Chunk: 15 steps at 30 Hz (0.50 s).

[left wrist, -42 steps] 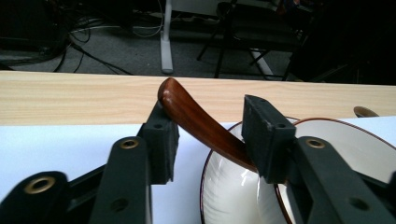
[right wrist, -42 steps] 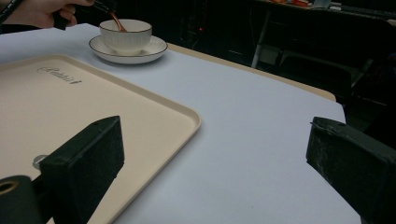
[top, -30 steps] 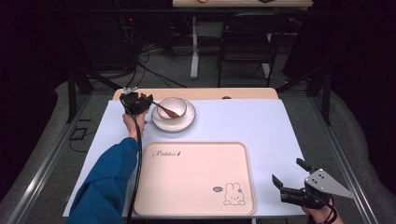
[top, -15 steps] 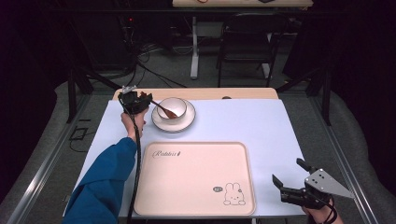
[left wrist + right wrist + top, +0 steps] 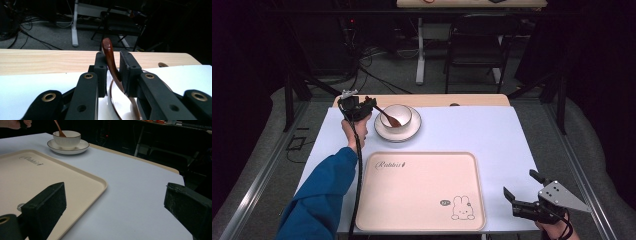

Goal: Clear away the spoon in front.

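A white bowl (image 5: 401, 114) stands on a white saucer (image 5: 384, 134) at the far left of the table. A brown wooden spoon (image 5: 388, 118) leans out of it toward the left. My left gripper (image 5: 371, 104) sits at the spoon's handle end. Its jaws have just been closing, and in the left gripper view the handle (image 5: 108, 48) stands between the pads (image 5: 127, 62), pinched. My right gripper (image 5: 520, 183) hovers open over the table's near right corner, empty, with the bowl (image 5: 66, 137) and the spoon (image 5: 59, 128) far ahead of it.
A large beige tray (image 5: 419, 192) with a rabbit print lies at the near middle, its corner (image 5: 102, 185) just left of my right gripper (image 5: 115, 202). A white sheet (image 5: 472, 130) covers the table. A wooden strip (image 5: 37, 60) runs along the far edge, with a chair beyond.
My left gripper has lifted slightly at the spoon's handle, and its jaws have drawn in on it. The right gripper has stayed put.
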{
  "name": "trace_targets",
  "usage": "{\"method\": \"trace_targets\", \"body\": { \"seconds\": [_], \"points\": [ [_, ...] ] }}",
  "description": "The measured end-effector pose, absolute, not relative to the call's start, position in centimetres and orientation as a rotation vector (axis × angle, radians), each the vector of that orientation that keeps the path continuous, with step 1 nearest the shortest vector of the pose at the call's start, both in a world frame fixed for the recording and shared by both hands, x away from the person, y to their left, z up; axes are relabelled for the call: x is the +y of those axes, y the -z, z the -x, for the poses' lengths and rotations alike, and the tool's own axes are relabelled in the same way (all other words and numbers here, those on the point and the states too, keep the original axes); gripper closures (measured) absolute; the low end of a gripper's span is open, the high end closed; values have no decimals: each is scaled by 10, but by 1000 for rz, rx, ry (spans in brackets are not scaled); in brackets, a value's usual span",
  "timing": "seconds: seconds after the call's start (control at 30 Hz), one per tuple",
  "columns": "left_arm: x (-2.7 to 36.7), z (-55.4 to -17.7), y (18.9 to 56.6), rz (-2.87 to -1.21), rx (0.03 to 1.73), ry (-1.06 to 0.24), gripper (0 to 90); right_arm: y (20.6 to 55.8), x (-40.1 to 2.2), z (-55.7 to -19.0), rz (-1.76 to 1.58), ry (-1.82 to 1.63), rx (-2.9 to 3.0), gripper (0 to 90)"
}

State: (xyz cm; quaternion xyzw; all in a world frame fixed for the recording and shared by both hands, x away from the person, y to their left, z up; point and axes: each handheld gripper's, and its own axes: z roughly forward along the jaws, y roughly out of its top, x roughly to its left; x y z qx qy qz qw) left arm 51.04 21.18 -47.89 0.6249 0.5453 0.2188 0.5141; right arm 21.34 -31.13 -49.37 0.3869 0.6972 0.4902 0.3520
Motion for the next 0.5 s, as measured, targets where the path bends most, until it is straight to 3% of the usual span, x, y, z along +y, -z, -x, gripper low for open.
{"method": "trace_targets", "body": {
  "seconds": [0.5],
  "points": [
    [207,-502,464,-1512,1215,-493,845,494,-311,-213,-1003,-1269,1804,35]
  ]
}}
